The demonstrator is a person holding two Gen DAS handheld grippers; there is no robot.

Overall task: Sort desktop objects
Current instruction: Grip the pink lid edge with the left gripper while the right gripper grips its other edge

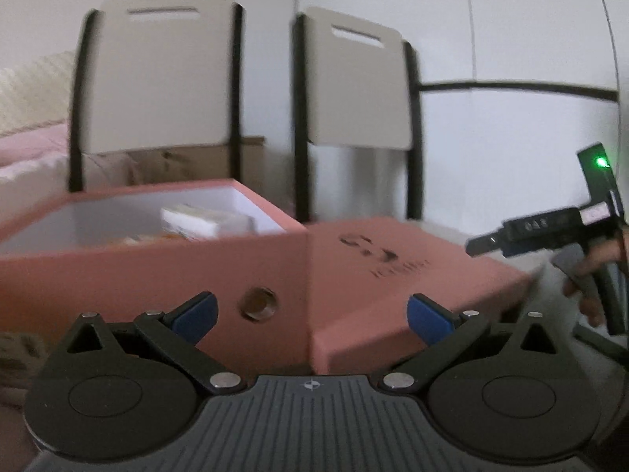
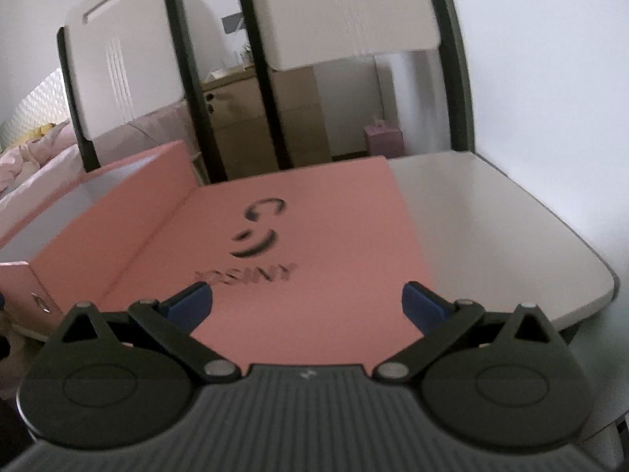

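An open pink box [image 1: 129, 259] stands on the table, with a white carton [image 1: 196, 222] and other small items inside. Its pink lid [image 1: 397, 275] lies flat to the right, logo up. My left gripper [image 1: 310, 316] is open and empty, close in front of the box's front wall, which has a round metal eyelet [image 1: 258, 303]. In the right wrist view the lid [image 2: 314, 251] fills the middle and the box [image 2: 98, 216] stands to its left. My right gripper [image 2: 306, 303] is open and empty, over the lid's near edge. It also shows at the right of the left wrist view [image 1: 550, 232].
Two white chairs [image 1: 165, 74] [image 1: 361, 86] stand behind the table. The white tabletop [image 2: 511, 236] extends right of the lid to a rounded edge. A bed with pink bedding [image 2: 35, 153] is at left, a wooden cabinet [image 2: 251, 126] behind the chairs.
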